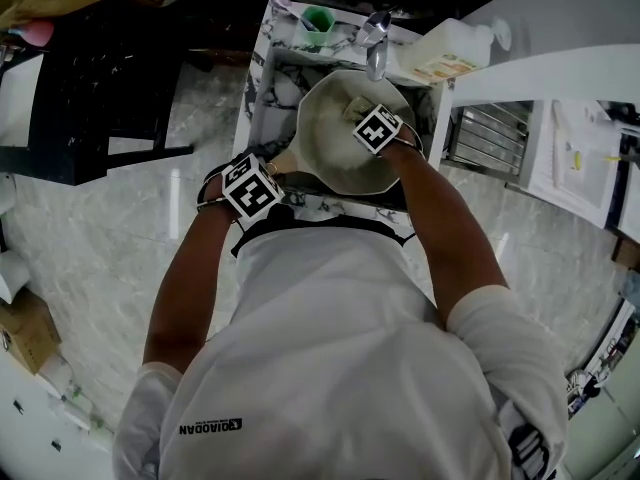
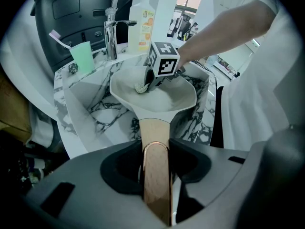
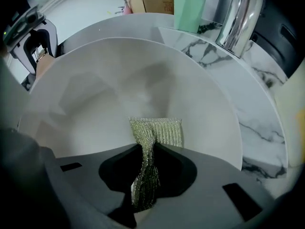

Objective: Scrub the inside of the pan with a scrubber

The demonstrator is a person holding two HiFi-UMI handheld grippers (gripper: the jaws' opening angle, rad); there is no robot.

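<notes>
head view: one pan over the sink, its handle running from the bowl back toward us & left. left tool sits at the handle's end. right tool is inside the bowl, at the side far from the handle, w/ the one scrubber. beyond the pan: one faucet, one green cup, one soap bottle.

left gripper view: our left tool's jaws are pressed onto the wooden handle, long axis straight ahead into the bowl.

right gripper view: our right tool pinches the scrubber upright, its free edge touching the pan's inner floor. bare bowl lies ahead & to both sides, so we judge the next stroke sweeps across it. the right tool is nearer the work; the left only steadies the pan.
</notes>
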